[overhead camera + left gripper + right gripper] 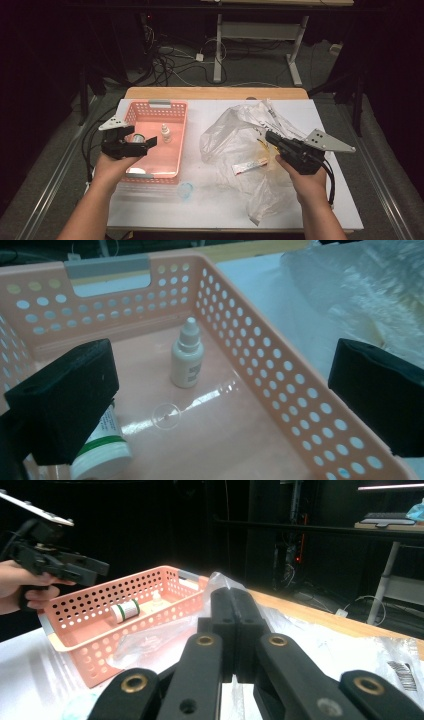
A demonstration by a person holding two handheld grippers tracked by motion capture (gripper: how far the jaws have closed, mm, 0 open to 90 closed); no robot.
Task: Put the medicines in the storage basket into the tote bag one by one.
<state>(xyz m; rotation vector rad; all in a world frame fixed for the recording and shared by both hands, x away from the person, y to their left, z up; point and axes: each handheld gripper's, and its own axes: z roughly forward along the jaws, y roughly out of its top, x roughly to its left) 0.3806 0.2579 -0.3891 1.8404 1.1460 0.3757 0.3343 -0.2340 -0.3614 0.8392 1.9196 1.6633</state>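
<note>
Tube (102, 447) in basket (280, 370), under L tool (220, 390)

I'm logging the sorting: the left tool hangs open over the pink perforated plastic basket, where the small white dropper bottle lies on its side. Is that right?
Not quite: the small white dropper bottle stands upright, as the left gripper view shows. The left tool does hang open over the pink perforated plastic basket.

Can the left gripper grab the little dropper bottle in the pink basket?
Probably yes. The left hand-held gripper is open above the basket, and the dropper bottle stands upright with nothing in front of it.
</note>
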